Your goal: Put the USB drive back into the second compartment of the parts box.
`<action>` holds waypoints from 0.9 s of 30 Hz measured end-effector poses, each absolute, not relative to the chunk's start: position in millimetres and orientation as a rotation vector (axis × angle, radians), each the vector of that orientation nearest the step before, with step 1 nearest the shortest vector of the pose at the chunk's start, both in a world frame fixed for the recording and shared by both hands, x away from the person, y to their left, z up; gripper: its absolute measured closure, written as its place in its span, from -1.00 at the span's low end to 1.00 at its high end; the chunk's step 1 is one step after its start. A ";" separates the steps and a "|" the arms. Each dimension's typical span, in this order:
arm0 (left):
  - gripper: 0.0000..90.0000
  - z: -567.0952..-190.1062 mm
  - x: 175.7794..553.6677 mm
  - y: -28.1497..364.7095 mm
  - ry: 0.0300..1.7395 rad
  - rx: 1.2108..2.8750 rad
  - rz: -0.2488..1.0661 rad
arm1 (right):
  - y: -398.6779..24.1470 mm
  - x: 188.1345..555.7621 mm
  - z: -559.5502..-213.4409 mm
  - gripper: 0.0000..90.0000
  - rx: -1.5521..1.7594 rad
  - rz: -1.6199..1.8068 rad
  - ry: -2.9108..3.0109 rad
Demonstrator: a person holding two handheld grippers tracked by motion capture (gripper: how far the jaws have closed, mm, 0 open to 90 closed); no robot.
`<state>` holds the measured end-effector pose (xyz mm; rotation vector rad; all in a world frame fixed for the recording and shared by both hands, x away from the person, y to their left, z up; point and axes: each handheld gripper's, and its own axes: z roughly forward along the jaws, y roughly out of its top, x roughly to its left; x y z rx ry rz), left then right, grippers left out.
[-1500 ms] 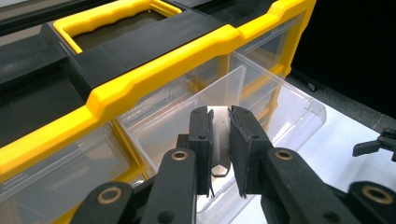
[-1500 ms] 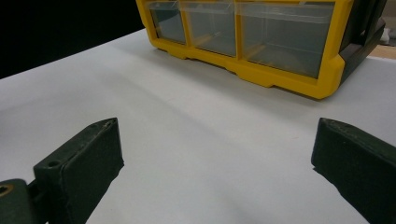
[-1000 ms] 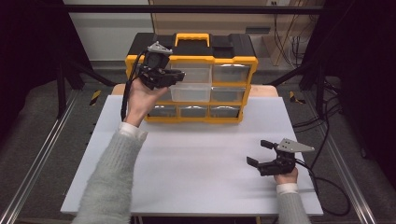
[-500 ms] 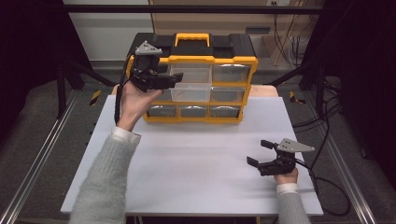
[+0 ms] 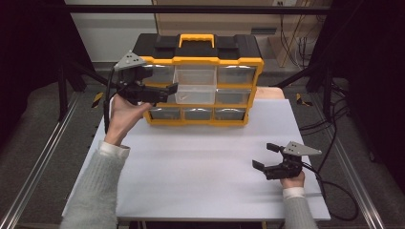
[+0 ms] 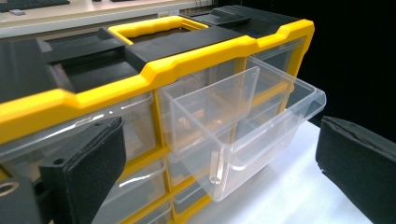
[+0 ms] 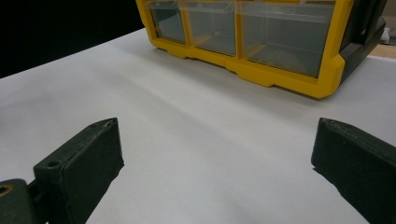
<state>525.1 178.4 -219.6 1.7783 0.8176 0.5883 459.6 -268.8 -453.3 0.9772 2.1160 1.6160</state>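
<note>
Now | left tool (image 5: 167, 90) just opened, empty | drawer (image 6: 243, 135) pulled out | right tool (image 5: 262, 156) apart

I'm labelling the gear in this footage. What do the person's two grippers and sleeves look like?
Both the left gripper and right gripper are black with two blocky padded jaws, a grey three-cornered plate on top and a trailing black cable. The sleeves are light grey knit over white cuffs.
</note>
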 end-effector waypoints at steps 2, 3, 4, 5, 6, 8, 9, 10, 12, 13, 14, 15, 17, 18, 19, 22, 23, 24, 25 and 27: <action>-0.97 -222.8 521.7 182.4 0.817 1.768 0.593 | -268.7 459.7 -453.4 -0.95 0.977 1.614 2.117; -0.97 -224.6 520.1 184.3 0.818 1.767 0.603 | -268.6 459.7 -453.4 -0.95 0.977 1.615 2.117; -0.97 -226.6 518.7 186.2 0.817 1.764 0.602 | -268.6 459.5 -453.4 -0.95 0.978 1.616 2.117; -0.97 -228.8 517.7 188.1 0.813 1.762 0.594 | -268.7 459.6 -453.3 -0.95 0.975 1.617 2.116; -0.97 -230.9 516.8 190.0 0.813 1.763 0.590 | -268.8 459.5 -453.2 -0.95 0.977 1.617 2.115; -0.97 -235.7 514.6 193.2 0.811 1.766 0.588 | -268.8 459.6 -453.3 -0.95 0.978 1.616 2.116; -0.97 -238.2 513.2 194.8 0.811 1.762 0.588 | -268.6 459.6 -453.4 -0.95 0.978 1.615 2.117; -0.97 -240.7 511.5 196.8 0.805 1.761 0.589 | -268.7 459.8 -453.5 -0.95 0.976 1.614 2.117; -0.97 -245.7 508.5 200.4 0.801 1.754 0.592 | -268.6 459.7 -453.5 -0.95 0.976 1.615 2.116; -0.97 -248.3 507.3 202.1 0.801 1.748 0.588 | -268.6 459.7 -453.5 -0.95 0.978 1.615 2.117; -0.97 -251.1 505.9 204.0 0.798 1.747 0.584 | -268.6 459.7 -453.5 -0.95 0.978 1.614 2.116; -0.97 -254.2 504.6 206.1 0.796 1.750 0.582 | -268.7 459.8 -453.5 -0.95 0.975 1.613 2.117; -0.97 -260.8 502.0 209.7 0.796 1.744 0.569 | -268.6 459.6 -453.4 -0.95 0.976 1.615 2.115; -0.97 -264.1 500.4 211.7 0.794 1.744 0.569 | -268.6 459.6 -453.4 -0.95 0.978 1.615 2.116; -0.97 -267.6 498.6 213.6 0.794 1.741 0.571 | -268.6 459.8 -453.5 -0.95 0.976 1.613 2.116; -0.97 -279.3 493.9 220.7 0.789 1.734 0.566 | -268.5 459.7 -453.5 -0.95 0.975 1.615 2.116; -0.97 -283.4 492.9 222.9 0.791 1.731 0.564 | -268.6 459.7 -453.5 -0.95 0.975 1.615 2.115; -0.97 -287.2 492.3 225.1 0.796 1.732 0.563 | -268.6 459.7 -453.5 -0.95 0.977 1.614 2.115; -0.97 -291.0 491.7 227.3 0.798 1.731 0.562 | -268.4 459.7 -453.7 -0.95 0.976 1.613 2.116; -0.96 -298.4 490.6 231.4 0.803 1.727 0.556 | -268.1 459.8 -453.8 -0.95 0.975 1.614 2.118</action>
